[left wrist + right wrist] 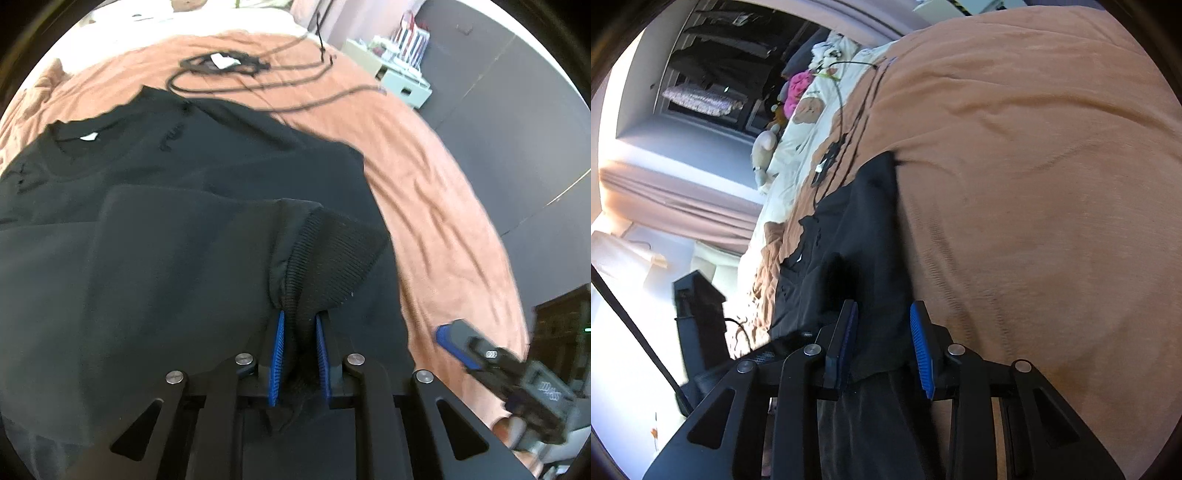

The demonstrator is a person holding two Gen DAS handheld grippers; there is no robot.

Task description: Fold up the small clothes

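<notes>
The left tool (300, 354) pinches the ribbed cuff (325, 258) of a black sweater (147, 206) between its blue pads. The right tool (884, 347) has dark cloth between its pads, but I cannot tell if it grips. The sweater lies flat on the bed's orange blanket (424, 177). It looks soft and floppy, so hems and cuffs are good places to hold. Farther off lies a black cord (229, 79).

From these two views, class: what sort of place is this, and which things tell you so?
Probably a bedroom: a bed under an orange cover, soft toys by pale bedding, and an open wardrobe behind.
</notes>
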